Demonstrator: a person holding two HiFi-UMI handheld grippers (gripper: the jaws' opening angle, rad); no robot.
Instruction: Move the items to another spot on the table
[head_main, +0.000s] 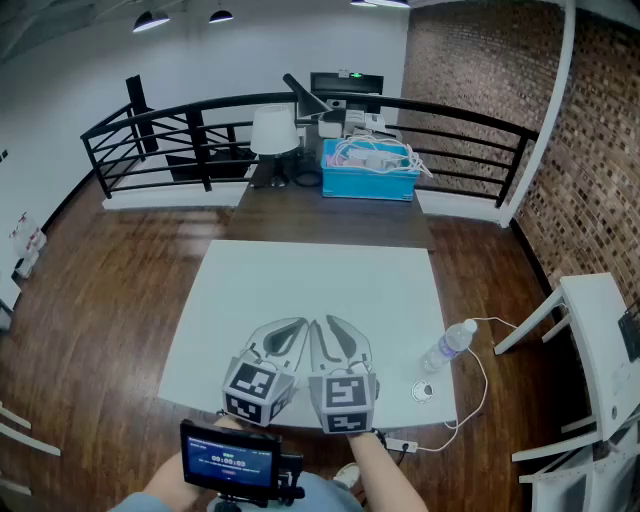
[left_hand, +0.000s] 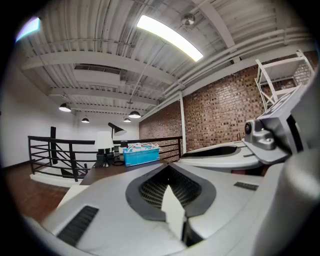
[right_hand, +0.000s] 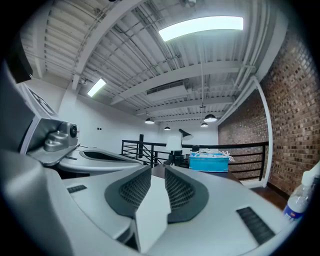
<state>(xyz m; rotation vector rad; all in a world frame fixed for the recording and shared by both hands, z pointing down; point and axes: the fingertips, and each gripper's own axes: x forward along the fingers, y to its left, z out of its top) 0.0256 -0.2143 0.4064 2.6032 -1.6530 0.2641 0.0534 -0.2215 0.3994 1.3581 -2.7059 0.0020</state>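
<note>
A clear plastic water bottle (head_main: 448, 345) lies near the right edge of the white table (head_main: 300, 280); it also shows low at the right in the right gripper view (right_hand: 300, 200). A small white ring-like item (head_main: 424, 392) lies just in front of it. Both grippers hover side by side over the table's near edge, well left of the bottle. The left gripper (head_main: 297, 322) (left_hand: 169, 167) has its tips together with nothing in them. The right gripper (head_main: 327, 321) (right_hand: 157, 167) shows a narrow gap between its pads, with only table seen through it.
A white cable (head_main: 480, 385) trails off the table's right corner. Behind the table stands a dark desk with a lamp (head_main: 274, 130) and a blue box (head_main: 368, 168), backed by a black railing (head_main: 150, 130). White furniture (head_main: 600, 330) stands at the right.
</note>
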